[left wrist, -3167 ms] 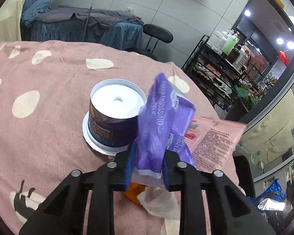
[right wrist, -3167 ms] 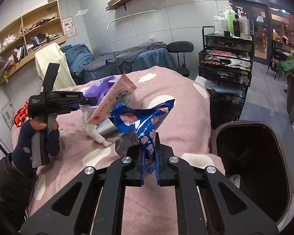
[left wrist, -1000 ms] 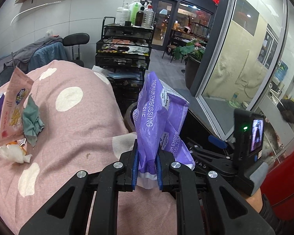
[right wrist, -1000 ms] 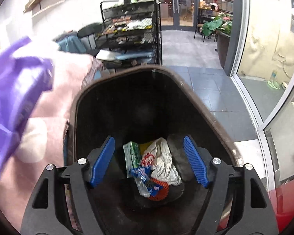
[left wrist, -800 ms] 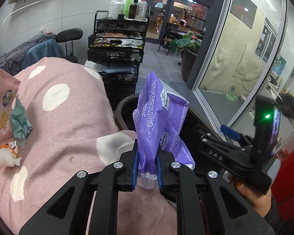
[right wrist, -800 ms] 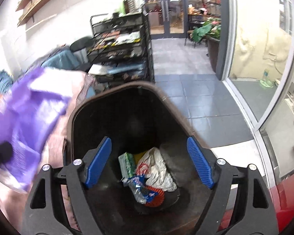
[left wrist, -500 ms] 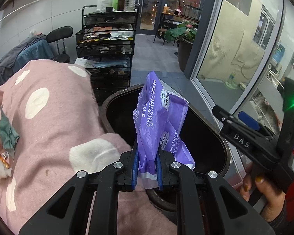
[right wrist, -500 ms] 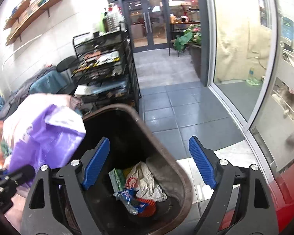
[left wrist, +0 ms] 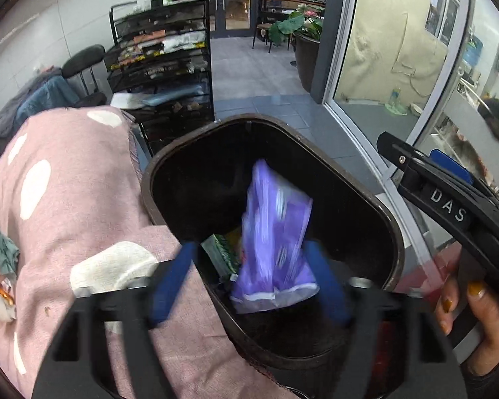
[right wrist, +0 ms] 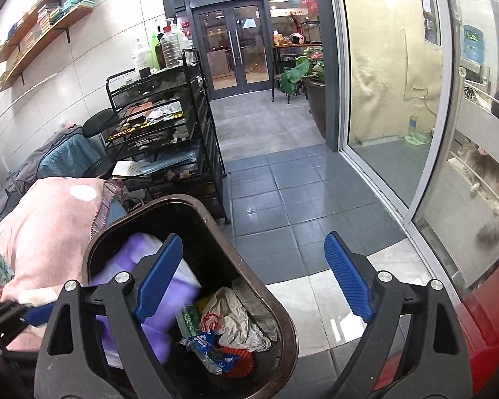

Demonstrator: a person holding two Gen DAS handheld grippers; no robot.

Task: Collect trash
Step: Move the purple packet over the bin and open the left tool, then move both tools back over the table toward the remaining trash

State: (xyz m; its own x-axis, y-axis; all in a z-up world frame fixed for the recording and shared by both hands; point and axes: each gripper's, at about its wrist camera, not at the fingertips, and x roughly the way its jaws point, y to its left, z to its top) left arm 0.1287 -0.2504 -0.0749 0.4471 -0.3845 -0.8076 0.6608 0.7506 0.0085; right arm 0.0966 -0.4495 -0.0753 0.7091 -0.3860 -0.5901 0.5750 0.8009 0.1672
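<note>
Purple packet (left wrist: 276,232): in mid-fall inside the dark bin (left wrist: 394,232), blurred, long axis roughly upright, its sealed white edge lowest.
Left tongs (left wrist: 249,282): over the near rim of the bin, jaws opening; the packet lies between the two blue pads but neither presses on it, so it is loose.
Right tongs (right wrist: 252,279): jaws opening with nothing between them, off to the far side of the bin, over the bin's edge and the tiled floor.
Bin contents: a crumpled white wrapper (right wrist: 236,316), a blue wrapper (right wrist: 203,342) and a green packet (left wrist: 221,254) at the bottom.
Remaining trash (left wrist: 0,266): on the pink spotted cover (left wrist: 66,183), at the left edge of the left view, behind and to the left of the left tongs.
Nearer hand: probably the left, since the cover lies on its side of the bin.
Next move turns on: swinging back from the bin toward that pile.
</note>
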